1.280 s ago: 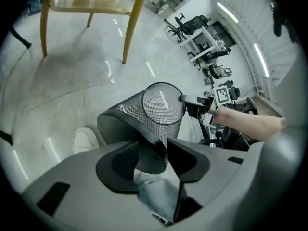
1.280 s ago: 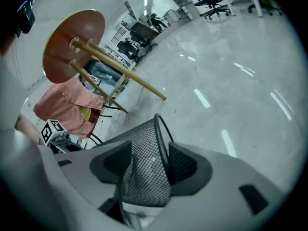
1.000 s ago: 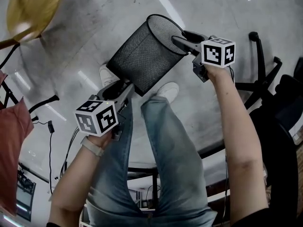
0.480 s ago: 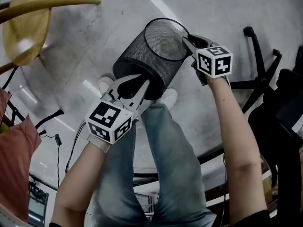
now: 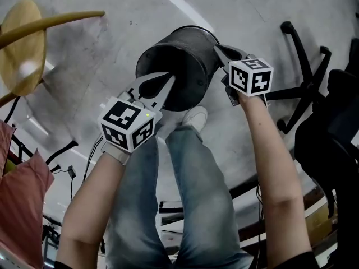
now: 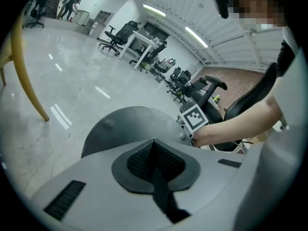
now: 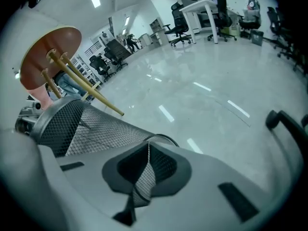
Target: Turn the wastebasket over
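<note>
The black mesh wastebasket (image 5: 171, 58) hangs tilted over the floor, its solid round bottom turned up toward the head view. My left gripper (image 5: 167, 80) is shut on the basket's near side; in the left gripper view, mesh is pinched between its jaws (image 6: 154, 148) under the grey bottom disc (image 6: 127, 124). My right gripper (image 5: 217, 49) is shut on the wall at the right, a strip of mesh clamped between its jaws (image 7: 147, 153). From there the mesh side (image 7: 91, 126) runs off to the left.
A wooden stool (image 5: 25, 43) stands at the upper left and an office chair's black star base (image 5: 305, 66) at the right. The person's jeans-clad legs (image 5: 185, 184) and a white shoe (image 5: 195, 116) are right below the basket. Cables (image 5: 61, 150) lie on the floor at the left.
The basket has swung round: its open mouth faced the camera, now its solid bottom does. Both grippers' jaws have closed onto the mesh, and the left one moved up to the basket.
</note>
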The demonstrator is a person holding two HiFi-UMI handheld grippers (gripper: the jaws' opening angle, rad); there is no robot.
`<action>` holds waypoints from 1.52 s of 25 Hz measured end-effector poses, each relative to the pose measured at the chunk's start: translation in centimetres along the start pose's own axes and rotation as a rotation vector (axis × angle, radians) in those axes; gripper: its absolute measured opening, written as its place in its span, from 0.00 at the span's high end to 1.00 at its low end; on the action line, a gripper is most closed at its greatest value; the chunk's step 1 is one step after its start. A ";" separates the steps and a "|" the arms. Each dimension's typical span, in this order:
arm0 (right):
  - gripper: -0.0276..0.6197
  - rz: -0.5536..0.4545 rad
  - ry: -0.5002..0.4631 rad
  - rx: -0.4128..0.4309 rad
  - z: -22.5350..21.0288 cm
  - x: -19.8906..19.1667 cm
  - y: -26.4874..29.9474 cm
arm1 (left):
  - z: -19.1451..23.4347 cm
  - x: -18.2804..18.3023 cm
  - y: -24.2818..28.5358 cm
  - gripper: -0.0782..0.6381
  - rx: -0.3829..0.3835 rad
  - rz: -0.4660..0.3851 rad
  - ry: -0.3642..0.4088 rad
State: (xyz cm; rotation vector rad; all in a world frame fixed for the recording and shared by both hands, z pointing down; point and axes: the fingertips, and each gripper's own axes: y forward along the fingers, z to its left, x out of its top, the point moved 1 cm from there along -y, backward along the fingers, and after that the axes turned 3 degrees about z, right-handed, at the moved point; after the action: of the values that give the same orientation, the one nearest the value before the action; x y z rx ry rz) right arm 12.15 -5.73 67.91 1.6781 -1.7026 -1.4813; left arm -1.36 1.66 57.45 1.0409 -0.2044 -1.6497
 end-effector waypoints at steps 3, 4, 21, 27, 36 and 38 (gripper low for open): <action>0.93 -0.031 0.047 0.004 -0.5 -0.6 -1.1 | 0.5 -1.5 1.1 0.87 0.009 0.052 -0.032; 0.93 -0.035 0.049 0.011 -0.4 -1.0 -1.4 | 0.3 -1.8 1.4 0.87 0.009 0.067 -0.033; 0.93 -0.096 0.070 -0.018 1.8 -1.6 -7.4 | -3.1 3.1 0.0 0.87 0.025 0.049 0.062; 0.94 -0.229 0.103 -0.031 7.4 3.4 -16.9 | -9.5 8.3 -5.8 0.87 -0.006 0.027 0.117; 0.94 -0.449 0.020 -0.011 19.8 12.0 -34.4 | -23.7 17.2 -17.2 0.87 -0.145 -0.089 0.242; 0.94 -0.486 -0.002 -0.002 22.4 13.6 -38.0 | -26.7 18.7 -20.1 0.87 -0.164 -0.104 0.273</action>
State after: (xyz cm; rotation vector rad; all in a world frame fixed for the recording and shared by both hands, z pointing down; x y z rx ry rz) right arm 10.86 0.85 22.24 2.1971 -1.3463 -1.6764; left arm 3.70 2.90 19.54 1.1522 0.1646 -1.5675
